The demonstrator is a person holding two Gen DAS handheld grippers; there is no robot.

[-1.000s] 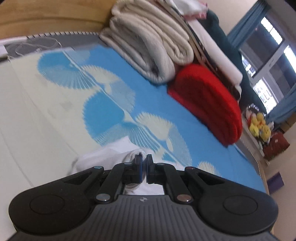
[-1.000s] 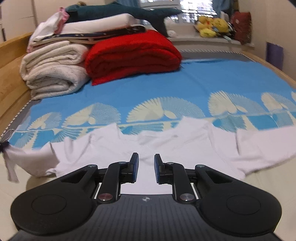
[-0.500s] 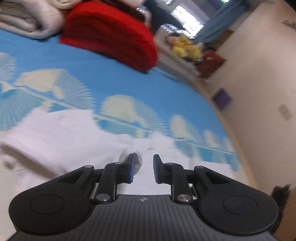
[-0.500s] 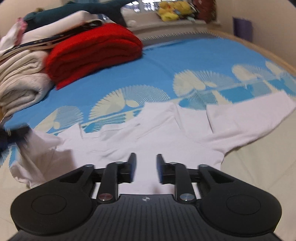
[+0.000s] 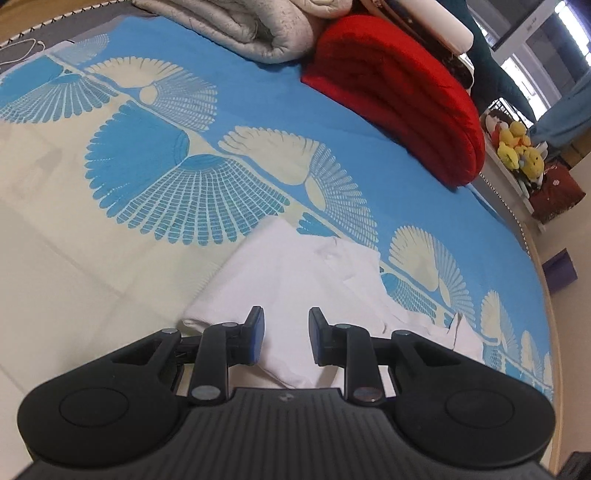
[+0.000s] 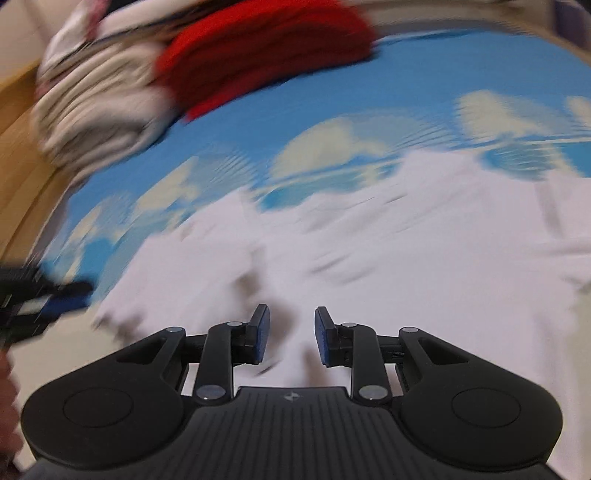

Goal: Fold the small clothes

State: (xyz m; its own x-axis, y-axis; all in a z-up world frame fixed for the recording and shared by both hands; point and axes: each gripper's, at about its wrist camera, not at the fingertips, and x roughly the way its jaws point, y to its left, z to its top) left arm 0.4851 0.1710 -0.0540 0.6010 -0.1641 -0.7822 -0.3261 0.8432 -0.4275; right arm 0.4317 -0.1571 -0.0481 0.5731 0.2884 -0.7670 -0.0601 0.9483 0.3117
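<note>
**White garment spread on the bed, both grippers parted above it**

The bed [image 5: 369, 122] fills both views, covered by a sheet with a blue field and cream fan patterns that turns plain cream toward the near side. At about 12 o'clock in the left wrist view a folded grey-white quilt [image 5: 258, 26] lies against the wooden edge, and just beside it at 1 o'clock a folded red blanket [image 5: 402, 92] rests on the blue part. The same pair shows in the right wrist view, heavily smeared by motion blur, at 10 to 12 o'clock.

The white garment [image 5: 306, 280] lies on the sheet where the blue pattern meets the cream. In the left wrist view its near side is folded over on itself, giving a thick doubled edge at 9 o'clock from the fingertips. In the right wrist view the white garment [image 6: 406, 266] spreads wide across the middle and out to 3 o'clock; blur hides its creases.

At 2 o'clock in the left wrist view, yellow plush toys [image 5: 517, 151] sit on a ledge beyond the bed.

The left gripper [image 5: 283, 339] has its blue-padded fingers apart, nothing between them, over the folded cloth. The right gripper [image 6: 291, 338] is likewise spread, holding nothing, above the garment's middle. The left gripper also appears as a dark blurred shape at 9 o'clock in the right wrist view.
</note>
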